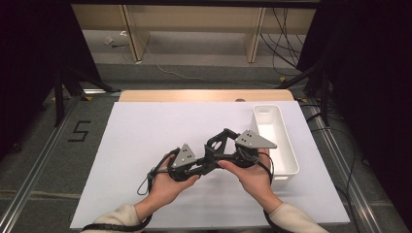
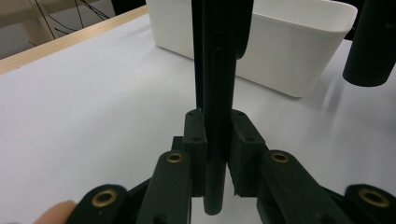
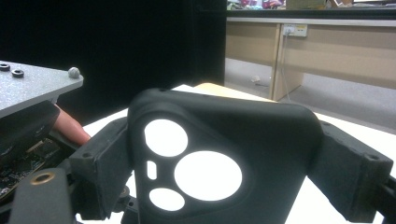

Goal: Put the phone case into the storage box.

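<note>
Phone case (image 3: 224, 158), black with round camera cutouts, is held above the white sheet just beside the white bin (image 1: 275, 141), on the side toward the person. Both tools grip it: the left gripper (image 1: 206, 160) pinches its thin edge between nearly closed jaws, and the right gripper (image 1: 224, 141) clamps it across its width with jaws spread wide. Seen from above, its long axis runs roughly from the left gripper toward the bin's far end. The left gripper view (image 2: 217, 102) shows it edge-on as a narrow upright bar with the bin behind; the right gripper view shows its broad back and cutouts instead.
</note>
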The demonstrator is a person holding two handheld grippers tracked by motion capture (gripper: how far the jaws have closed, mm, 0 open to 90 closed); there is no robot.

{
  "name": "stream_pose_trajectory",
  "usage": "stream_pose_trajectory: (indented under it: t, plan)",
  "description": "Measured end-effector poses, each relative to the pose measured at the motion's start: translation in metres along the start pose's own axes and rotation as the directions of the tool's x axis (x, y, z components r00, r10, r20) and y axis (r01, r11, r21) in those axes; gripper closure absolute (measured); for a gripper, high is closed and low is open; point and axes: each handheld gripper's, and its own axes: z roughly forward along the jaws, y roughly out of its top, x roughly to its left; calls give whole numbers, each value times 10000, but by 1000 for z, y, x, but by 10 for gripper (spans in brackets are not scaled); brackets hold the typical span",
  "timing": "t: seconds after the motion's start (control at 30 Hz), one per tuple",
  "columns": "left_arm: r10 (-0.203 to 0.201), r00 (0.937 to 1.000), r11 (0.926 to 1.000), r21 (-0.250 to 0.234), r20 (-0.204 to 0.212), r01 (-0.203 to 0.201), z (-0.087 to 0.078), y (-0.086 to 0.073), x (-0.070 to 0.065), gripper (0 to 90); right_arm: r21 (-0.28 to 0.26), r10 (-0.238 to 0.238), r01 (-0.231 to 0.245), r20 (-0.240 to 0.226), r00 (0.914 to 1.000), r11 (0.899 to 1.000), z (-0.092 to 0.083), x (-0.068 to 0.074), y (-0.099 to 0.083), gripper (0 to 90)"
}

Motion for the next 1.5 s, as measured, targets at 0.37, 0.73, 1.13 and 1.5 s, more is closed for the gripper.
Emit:
stream_pose_trajectory:
  t: [0.37, 0.73, 1.13, 1.5]
  plan:
    - [443, 9988, 9990, -40, 227, -442, -11, 1, 4, 447, -220, -15, 18, 119, 9999, 9998, -5, -5, 5, 151]
    - [769, 9970, 9970, 60, -56, -768, -33, -1, 14, 20, -326, -9, 20, 341, 9994, 9995, -9, -11, 9, 151]
    - [863, 9956, 9956, 409, -372, -847, -49, -13, 23, 0, -367, -8, 27, 536, 9986, 9993, -12, -16, 12, 151]
    - [860, 9948, 9918, 994, -545, -803, -61, -26, 32, 0, -425, 99, -61, 892, 9960, 9991, -18, -26, 17, 151]
